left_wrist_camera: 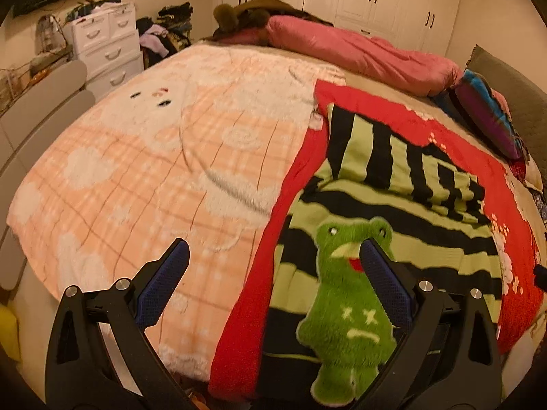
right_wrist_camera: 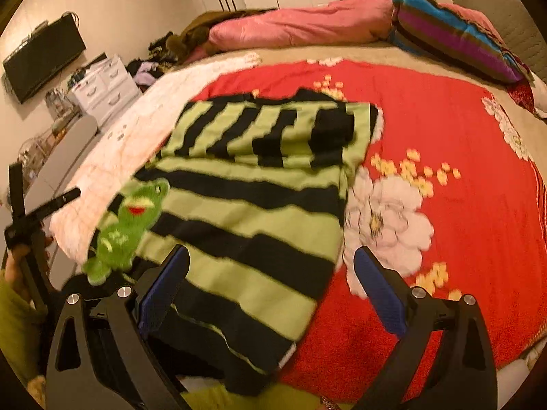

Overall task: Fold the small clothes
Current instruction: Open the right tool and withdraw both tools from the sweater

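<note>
On the bed, striped sweater (right_wrist_camera: 246, 201) lay flat on red blanket (right_wrist_camera: 427, 130), sleeve folded across top. Both tongs spread, empty: left tongs (left_wrist_camera: 273, 273) over frog patch (left_wrist_camera: 345, 311), right tongs (right_wrist_camera: 271, 273) near hem. Best pinch hem corners evenly, fold upward w/o bunching.

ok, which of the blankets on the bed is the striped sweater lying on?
The red floral blanket, not the peach checked one beside it; the sweater sits wholly on red.

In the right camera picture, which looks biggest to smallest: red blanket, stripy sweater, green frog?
1. red blanket
2. stripy sweater, though nearness to the camera flatters it
3. green frog
</note>
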Demonstrator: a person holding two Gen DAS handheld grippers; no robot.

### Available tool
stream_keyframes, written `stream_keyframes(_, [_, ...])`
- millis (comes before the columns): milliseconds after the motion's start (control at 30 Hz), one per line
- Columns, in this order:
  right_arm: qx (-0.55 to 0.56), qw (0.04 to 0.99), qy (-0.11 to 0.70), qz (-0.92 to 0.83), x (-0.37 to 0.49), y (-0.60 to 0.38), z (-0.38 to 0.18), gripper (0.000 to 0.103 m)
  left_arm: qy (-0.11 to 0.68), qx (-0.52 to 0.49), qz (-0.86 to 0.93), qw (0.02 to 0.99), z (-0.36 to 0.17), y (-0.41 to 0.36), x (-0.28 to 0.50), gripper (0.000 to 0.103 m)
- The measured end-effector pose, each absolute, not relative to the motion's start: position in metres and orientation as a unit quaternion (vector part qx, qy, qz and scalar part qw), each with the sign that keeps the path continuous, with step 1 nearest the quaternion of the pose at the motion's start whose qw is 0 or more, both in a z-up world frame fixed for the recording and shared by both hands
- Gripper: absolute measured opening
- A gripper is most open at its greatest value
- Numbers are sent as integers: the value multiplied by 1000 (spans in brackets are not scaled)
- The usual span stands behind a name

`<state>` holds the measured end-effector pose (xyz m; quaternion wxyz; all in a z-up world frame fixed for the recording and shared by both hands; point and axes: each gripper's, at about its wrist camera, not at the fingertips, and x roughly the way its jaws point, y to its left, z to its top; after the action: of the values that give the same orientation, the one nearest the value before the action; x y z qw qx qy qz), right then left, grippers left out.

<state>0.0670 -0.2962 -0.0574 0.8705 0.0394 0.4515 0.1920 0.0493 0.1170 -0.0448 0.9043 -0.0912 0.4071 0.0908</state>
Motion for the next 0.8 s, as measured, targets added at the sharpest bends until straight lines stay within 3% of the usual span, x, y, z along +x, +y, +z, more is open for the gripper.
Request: stream_keyframes(800, [32, 782, 583, 218, 30, -277, -130, 96, 502, -137, 46, 853, -94, 125, 24, 93])
